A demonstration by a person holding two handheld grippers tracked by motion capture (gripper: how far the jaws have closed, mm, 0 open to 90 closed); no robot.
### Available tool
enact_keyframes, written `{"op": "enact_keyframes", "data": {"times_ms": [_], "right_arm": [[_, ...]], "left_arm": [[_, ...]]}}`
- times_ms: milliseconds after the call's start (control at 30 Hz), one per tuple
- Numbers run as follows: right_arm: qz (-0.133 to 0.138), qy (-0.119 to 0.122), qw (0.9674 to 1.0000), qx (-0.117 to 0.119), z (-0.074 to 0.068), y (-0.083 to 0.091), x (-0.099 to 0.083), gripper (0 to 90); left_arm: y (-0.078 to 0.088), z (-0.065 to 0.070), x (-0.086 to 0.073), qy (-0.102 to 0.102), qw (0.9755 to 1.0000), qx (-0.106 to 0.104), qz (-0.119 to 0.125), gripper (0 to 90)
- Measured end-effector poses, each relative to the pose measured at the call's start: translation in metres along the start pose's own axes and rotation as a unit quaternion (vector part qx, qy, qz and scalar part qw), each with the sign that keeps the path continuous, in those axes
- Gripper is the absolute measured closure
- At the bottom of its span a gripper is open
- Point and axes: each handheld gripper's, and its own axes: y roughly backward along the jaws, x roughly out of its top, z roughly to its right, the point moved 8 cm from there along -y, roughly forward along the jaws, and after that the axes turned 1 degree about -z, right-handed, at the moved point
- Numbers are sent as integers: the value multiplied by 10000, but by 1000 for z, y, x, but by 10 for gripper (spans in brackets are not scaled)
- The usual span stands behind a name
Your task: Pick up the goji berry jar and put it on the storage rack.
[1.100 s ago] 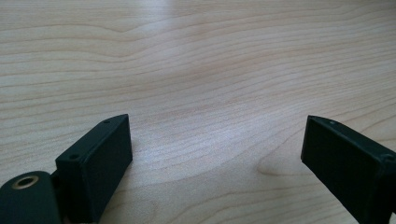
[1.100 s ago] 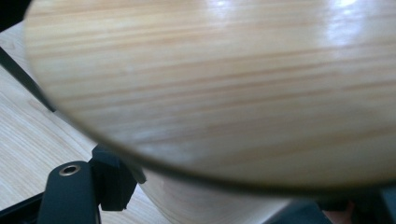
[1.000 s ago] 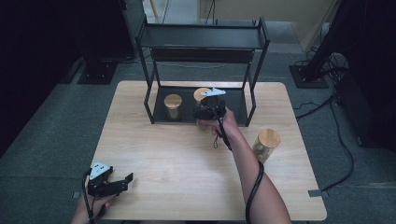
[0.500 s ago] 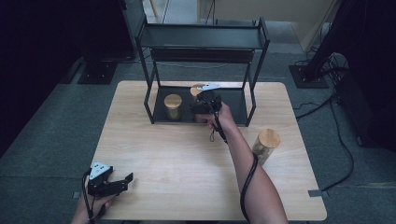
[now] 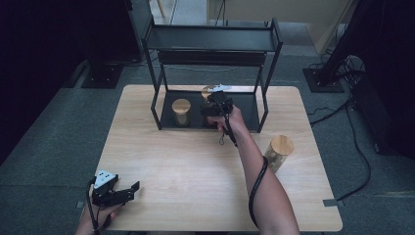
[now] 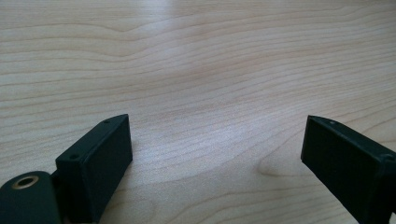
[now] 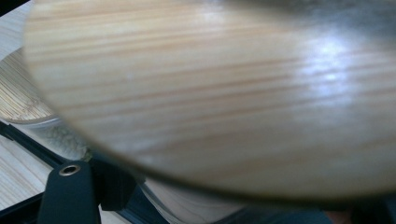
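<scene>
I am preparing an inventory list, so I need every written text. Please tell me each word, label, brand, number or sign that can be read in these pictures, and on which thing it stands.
There is no readable text in these pictures.
Jar held in the right gripper: its wooden lid bears only grain.
Jar on the rack's lower shelf: no label visible.
Jar on the table: no label visible.
Black rack: plain.

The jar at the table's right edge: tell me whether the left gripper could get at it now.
Probably yes: the left gripper is open, and bare table lies between it and the jar, though it's a long reach.
</scene>
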Motion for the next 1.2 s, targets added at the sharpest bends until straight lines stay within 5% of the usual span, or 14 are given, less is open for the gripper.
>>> {"op": "enact_keyframes", "data": {"times_ms": [267,633,900,1200], "right_arm": [[87,-113,9999,6,1,4,-5,237],[174,-241,9996,21,9,18,-17,4],[260,-412,9987,119,9,34,-35,0],[247,-334,9991,115,-1,42,-72,0]], "left_arm": [[0,0,0,-27,10000,28,-12,91],[0,0,0,-16,10000,17,-6,91],[0,0,0,-21,10000,19,-8,90],[0,0,0,-33,10000,-18,-10,90]]}}
